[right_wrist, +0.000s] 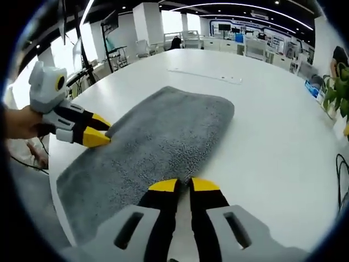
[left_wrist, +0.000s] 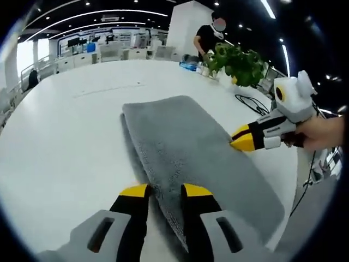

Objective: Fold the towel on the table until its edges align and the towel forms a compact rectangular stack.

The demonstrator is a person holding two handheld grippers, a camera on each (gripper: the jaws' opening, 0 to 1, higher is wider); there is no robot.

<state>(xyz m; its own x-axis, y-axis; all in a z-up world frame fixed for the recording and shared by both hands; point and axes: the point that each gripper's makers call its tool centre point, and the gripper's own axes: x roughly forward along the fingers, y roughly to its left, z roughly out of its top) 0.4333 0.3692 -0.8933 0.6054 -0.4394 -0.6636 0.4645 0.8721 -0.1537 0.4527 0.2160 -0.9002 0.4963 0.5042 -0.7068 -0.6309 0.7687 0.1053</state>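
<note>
Gripping left gripper point(left_wrist: 164, 190): its yellow-tipped jaws are seen clamped over the near long edge of the towel point(left_wrist: 191, 147), grey cloth lying between the tips (left gripper view).
Right gripper point(right_wrist: 184, 184): its jaws are drawn nearly together at the towel's edge nearest its own camera; whether cloth is pinched between them cannot be told from either view.
Right gripper seen from the left: its yellow tips touch the towel's far long edge, and a hand point(left_wrist: 322, 132) is seen holding its body.
Left gripper seen from the right: its tips meet the opposite long edge of the towel, held by a hand point(right_wrist: 20, 123) at the view's left side.
Towel: grey, plush, laid flat on the table point(left_wrist: 71, 136) as a long strip with rounded corners; a second layer is seen under the near edge in the left gripper view (apparently folded once already).
Table: white, broad, with a curved rim.
Cable point(left_wrist: 252, 102): black, lying on the table beyond the towel.
Plant point(left_wrist: 237, 63): green, leafy, standing at the table's far side.
Person point(left_wrist: 210, 35): dark-clothed, standing behind the plant.
Background: office desks and ceiling light strips, far off.
</note>
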